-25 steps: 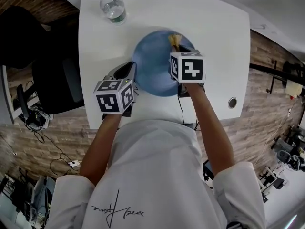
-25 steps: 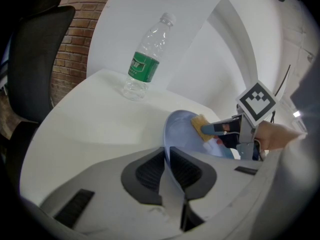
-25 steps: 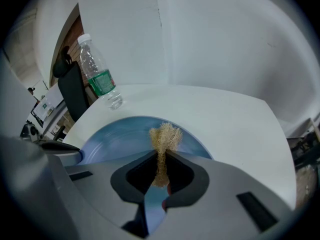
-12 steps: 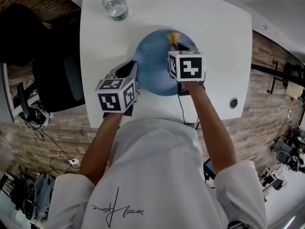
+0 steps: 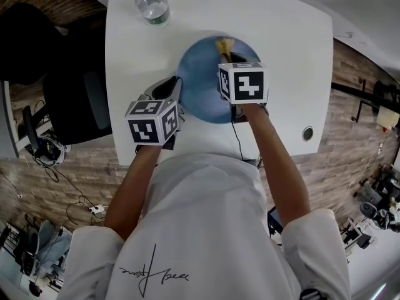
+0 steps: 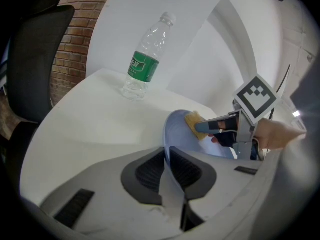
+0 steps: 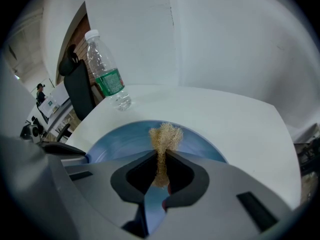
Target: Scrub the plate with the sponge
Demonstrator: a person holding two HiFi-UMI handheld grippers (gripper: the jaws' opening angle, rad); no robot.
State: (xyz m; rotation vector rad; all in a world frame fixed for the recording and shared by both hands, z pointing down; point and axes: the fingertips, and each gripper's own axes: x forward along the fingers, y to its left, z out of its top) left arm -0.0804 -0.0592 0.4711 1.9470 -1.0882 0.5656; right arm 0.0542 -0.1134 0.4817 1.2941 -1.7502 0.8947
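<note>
Well, I see the right gripper (image 7: 161,160) with its jaws pressed together on the sponge (image 7: 166,135), a small yellowish, fibrous piece. The sponge is squeezed thin between the pads, and its loose tuft stands out past the fingertips. In the left gripper view this tuft rests against the inner face of the blue plate (image 5: 201,89), close to the far rim. In the head view the right gripper reaches over the right half of the plate, with the sponge ahead of its marker cube.

The left gripper (image 6: 168,170) is clamped on the near left rim of the plate. The thin edge passes between its two dark pads, and both pads press on it. The two grippers are near each other, on opposite sides of the plate.

The plate is over the white table (image 5: 284,39). On the plate I see only the sponge. A clear plastic bottle (image 5: 150,6) with a green label and a pale cap stands upright near the far left corner of the table, well apart from the plate. I cannot tell how much liquid is in it.
</note>
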